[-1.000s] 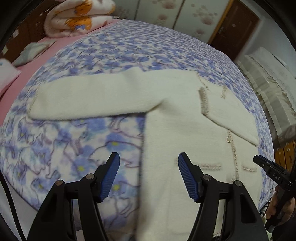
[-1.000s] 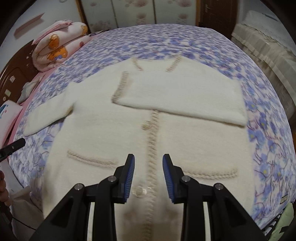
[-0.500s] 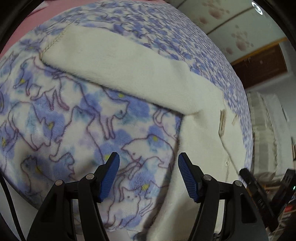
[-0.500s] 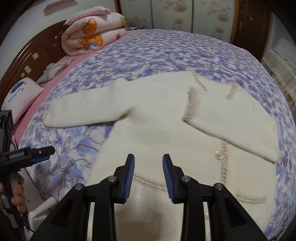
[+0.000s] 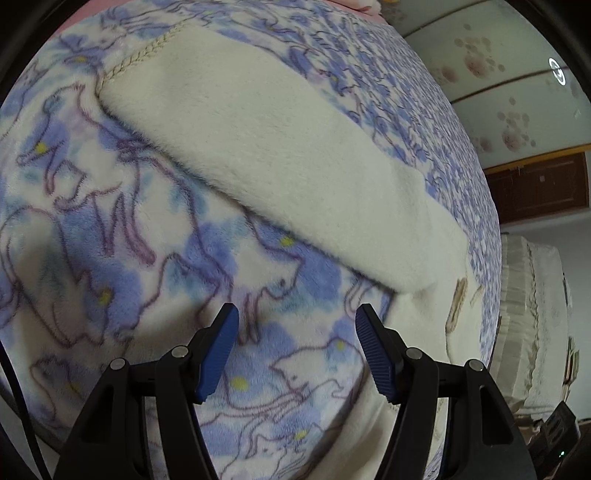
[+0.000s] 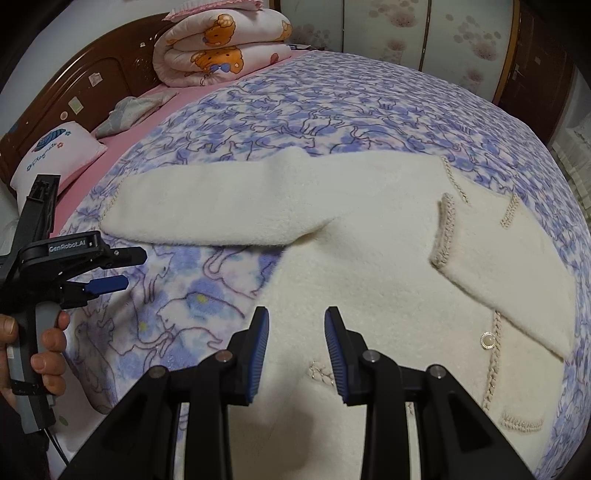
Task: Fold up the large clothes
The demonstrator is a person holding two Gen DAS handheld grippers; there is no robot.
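A cream fleece cardigan point(image 6: 369, 266) with braided trim lies flat on the bed. Its right sleeve point(image 6: 509, 273) is folded across the chest. Its left sleeve point(image 6: 207, 210) stretches out to the left; it also shows in the left wrist view point(image 5: 258, 147), running diagonally above my fingers. My left gripper point(image 5: 295, 347) is open and empty, low over the blanket just below that sleeve; it also shows in the right wrist view point(image 6: 125, 269) at the left edge. My right gripper point(image 6: 295, 350) is open and empty above the cardigan's lower left body.
The bed carries a purple cat-print blanket point(image 6: 332, 107). A rolled bear-print quilt point(image 6: 221, 48), a pink pillow point(image 6: 55, 151) and a wooden headboard point(image 6: 92, 77) lie at the far left. Wardrobe doors point(image 6: 424, 33) stand behind the bed.
My left gripper has swung left and dropped close to the blanket beneath the outstretched sleeve. My right gripper has turned left from the button line to the cardigan's left side. Both stay open.
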